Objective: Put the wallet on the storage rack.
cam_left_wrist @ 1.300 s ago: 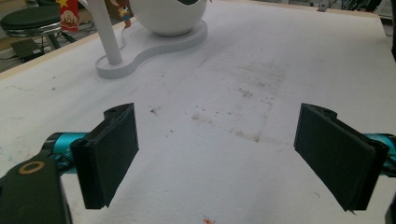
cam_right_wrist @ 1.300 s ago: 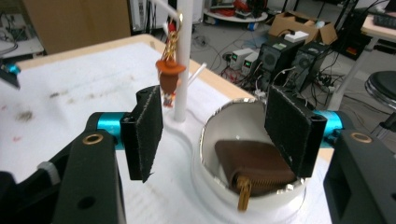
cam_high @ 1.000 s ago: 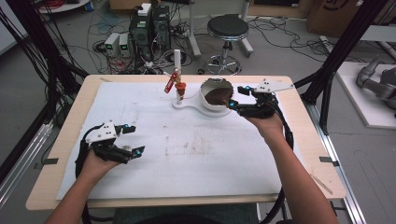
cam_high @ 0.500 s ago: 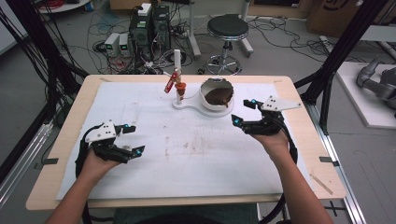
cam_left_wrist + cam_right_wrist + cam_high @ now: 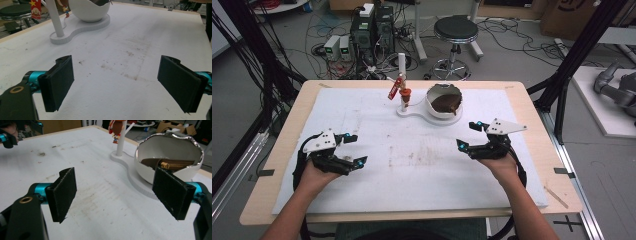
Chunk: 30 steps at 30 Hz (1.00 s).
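The right tool [image 5: 472, 135] is seen spread and empty, its jaws just opened. The left tool [image 5: 353, 149] is likewise spread. In the bowl [image 5: 172, 155] near the bench's far edge, a brown zipped pouch [image 5: 165, 163] is half hidden.

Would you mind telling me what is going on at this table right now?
A person sits at the table with a two-jaw gripper in each hand. The right gripper, its jaws wide open and just opened further, holds nothing and hovers near the white egg-shaped bowl, which contains a brown zippered pouch. The bowl sits on a white stand whose post carries a small hanging figure. The left gripper rests open and empty over the white mat.
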### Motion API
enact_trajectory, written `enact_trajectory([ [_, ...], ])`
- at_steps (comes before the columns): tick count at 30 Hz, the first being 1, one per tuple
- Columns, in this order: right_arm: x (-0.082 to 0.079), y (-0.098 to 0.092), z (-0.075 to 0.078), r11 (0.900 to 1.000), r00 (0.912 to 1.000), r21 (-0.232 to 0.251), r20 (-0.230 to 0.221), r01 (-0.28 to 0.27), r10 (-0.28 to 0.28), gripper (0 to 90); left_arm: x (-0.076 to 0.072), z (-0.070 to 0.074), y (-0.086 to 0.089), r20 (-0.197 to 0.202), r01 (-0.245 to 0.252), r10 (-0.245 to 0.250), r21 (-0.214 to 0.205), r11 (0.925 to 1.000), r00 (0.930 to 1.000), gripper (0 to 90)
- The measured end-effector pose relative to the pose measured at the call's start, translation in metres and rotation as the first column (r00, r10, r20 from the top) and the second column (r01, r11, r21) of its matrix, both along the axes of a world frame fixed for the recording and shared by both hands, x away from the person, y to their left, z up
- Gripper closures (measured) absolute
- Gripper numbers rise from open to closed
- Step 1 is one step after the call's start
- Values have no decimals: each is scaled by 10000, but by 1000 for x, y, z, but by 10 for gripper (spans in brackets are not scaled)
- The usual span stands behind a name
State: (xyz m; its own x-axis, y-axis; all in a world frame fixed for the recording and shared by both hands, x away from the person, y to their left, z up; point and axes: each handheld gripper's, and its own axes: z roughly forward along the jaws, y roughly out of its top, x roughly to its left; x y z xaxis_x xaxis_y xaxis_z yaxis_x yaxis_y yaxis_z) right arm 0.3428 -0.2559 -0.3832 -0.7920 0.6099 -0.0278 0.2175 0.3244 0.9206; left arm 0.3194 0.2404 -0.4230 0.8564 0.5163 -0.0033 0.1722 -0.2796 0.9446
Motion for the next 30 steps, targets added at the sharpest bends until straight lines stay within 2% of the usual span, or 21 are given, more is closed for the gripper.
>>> enact_trajectory([
  [6,0,-2,-9,9997,9995,-228,-305,-32,25,198,-1,0,0,-16,-37,37,-8,10000,10000,136],
  [21,1,-2,-13,9994,9995,-350,-322,52,-64,199,-1,0,2,-9,10,-10,-81,10000,10000,136],
  [30,2,-4,-14,9996,9992,-266,-390,71,-81,199,-1,-1,2,-38,-25,25,-95,10000,10000,137],
])
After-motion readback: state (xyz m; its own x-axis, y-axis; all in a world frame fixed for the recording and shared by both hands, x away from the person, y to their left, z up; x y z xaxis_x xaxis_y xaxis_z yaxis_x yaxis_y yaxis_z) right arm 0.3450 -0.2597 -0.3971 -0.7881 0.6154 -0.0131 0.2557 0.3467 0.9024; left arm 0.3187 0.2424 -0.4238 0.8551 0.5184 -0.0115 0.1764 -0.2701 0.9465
